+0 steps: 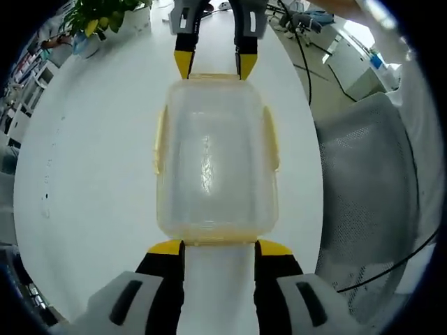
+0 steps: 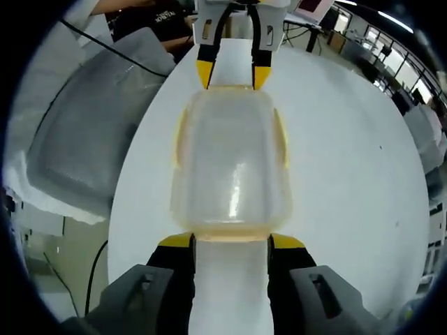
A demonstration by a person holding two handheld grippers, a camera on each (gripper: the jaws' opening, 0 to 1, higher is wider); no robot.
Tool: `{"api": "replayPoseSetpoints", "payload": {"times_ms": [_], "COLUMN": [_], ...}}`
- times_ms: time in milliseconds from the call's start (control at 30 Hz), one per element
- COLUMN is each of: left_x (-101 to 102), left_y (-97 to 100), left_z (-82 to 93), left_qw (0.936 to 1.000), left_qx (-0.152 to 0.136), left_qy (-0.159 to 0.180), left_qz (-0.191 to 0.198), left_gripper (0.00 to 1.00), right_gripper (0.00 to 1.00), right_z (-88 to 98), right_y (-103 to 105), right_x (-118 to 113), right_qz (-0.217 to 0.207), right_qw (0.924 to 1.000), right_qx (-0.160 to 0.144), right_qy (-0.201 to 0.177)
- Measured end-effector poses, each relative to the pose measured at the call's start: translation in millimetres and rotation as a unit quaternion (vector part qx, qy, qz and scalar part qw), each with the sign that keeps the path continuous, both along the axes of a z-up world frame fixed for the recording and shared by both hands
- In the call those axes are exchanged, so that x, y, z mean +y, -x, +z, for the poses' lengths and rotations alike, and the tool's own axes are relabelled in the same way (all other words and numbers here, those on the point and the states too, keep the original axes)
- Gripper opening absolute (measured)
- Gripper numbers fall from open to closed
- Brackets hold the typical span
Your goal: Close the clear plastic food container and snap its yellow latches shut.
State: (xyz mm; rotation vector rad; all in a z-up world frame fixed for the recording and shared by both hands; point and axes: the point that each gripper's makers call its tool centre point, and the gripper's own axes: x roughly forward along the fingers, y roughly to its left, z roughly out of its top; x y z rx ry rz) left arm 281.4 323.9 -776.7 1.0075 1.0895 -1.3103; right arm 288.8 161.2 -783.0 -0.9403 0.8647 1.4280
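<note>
Left gripper (image 1: pixel 220 246) with black, yellow-tipped jaws spread wide, tips at the near end of a clear rectangular plastic food container (image 1: pixel 216 164), lid on, gripping nothing. Right gripper (image 2: pixel 231 241) likewise spread at the opposite end, seen facing across the box in each view. Thin yellow latches (image 1: pixel 160 139) along the long sides. Bare white round table (image 1: pixel 91 181) with open room around the container. Grey mesh chair (image 1: pixel 377 188) off the edge; leafy green plant (image 1: pixel 98 17) in the left gripper view
</note>
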Motion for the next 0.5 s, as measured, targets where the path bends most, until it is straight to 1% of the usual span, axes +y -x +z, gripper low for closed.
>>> {"api": "replayPoseSetpoints", "payload": {"times_ms": [267, 300, 333, 400, 500], "left_x": [-0.8, -0.5, 0.9, 4.8, 7.2], "left_y": [-0.3, -0.4, -2.8, -1.9, -1.1], "left_z": [-2.3, -4.9, -7.5, -11.8, -14.3], "left_qw": [1.0, 0.9999, 0.9994, 0.9991, 0.9994], "left_qx": [-0.003, -0.008, -0.019, -0.017, -0.01], "left_qy": [0.002, -0.002, -0.01, -0.023, -0.024], "left_qz": [-0.007, -0.014, -0.028, -0.031, -0.023], "left_gripper": [0.34, 0.34, 0.33, 0.34, 0.36], "right_gripper": [0.37, 0.37, 0.37, 0.37, 0.39], "right_z": [-0.6, -1.0, -1.2, -2.5, -6.4], "right_y": [-0.3, -0.2, -0.1, 0.1, -1.1], "right_x": [-1.8, -2.1, -2.5, -3.6, -6.0], "right_qz": [-0.001, -0.003, -0.004, -0.008, -0.017], "right_qw": [1.0, 1.0, 1.0, 1.0, 0.9998], "right_qx": [0.003, 0.003, 0.003, 0.004, 0.003], "right_qy": [-0.004, -0.004, -0.004, -0.003, 0.001]}}
